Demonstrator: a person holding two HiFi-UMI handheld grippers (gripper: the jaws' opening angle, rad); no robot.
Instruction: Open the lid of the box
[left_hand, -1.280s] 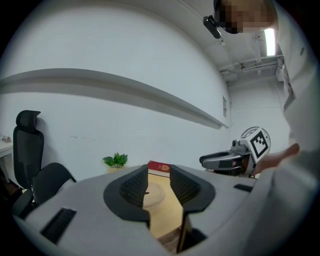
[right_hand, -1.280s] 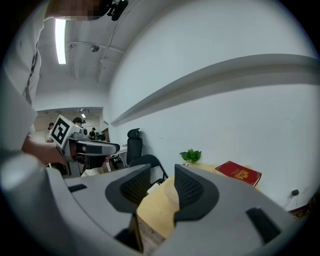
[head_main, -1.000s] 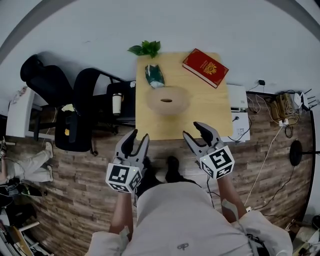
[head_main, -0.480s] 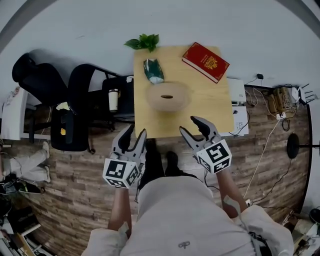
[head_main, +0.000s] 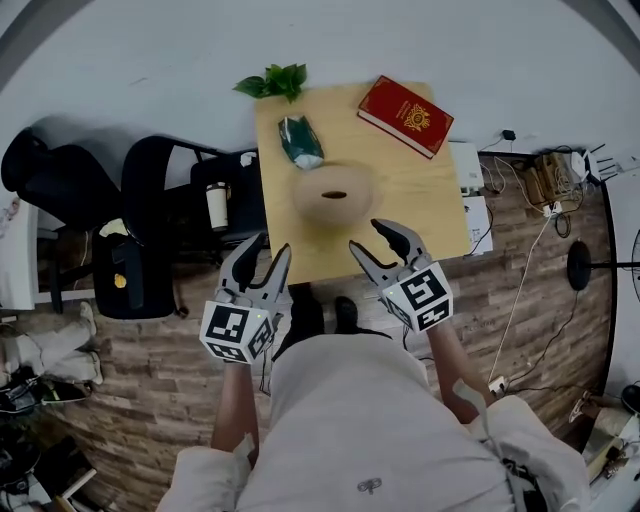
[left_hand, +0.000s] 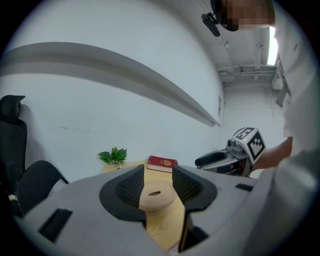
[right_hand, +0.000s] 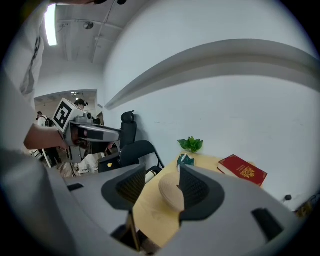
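A round beige box (head_main: 333, 193) with its lid on sits mid-table on the light wooden table (head_main: 430, 215). Both grippers hover at the table's near edge, short of the box. My left gripper (head_main: 267, 250) is open with nothing between its jaws, which have just been opening. My right gripper (head_main: 372, 238) is open and empty too, its jaws having just widened. In the left gripper view the box (left_hand: 156, 193) shows beyond the open left gripper (left_hand: 157, 174). In the right gripper view the box (right_hand: 169, 192) lies ahead of the right gripper (right_hand: 161, 181).
A red book (head_main: 405, 114) lies at the far right corner, a green packet (head_main: 300, 143) behind the box, a small plant (head_main: 270, 80) at the far left corner. Black chairs (head_main: 150, 200) and a cup (head_main: 216, 205) stand left of the table; cables (head_main: 540, 180) lie right.
Both grippers have moved forward and a little down, toward the table's near edge, and their jaws have spread slightly wider. The box has not moved.
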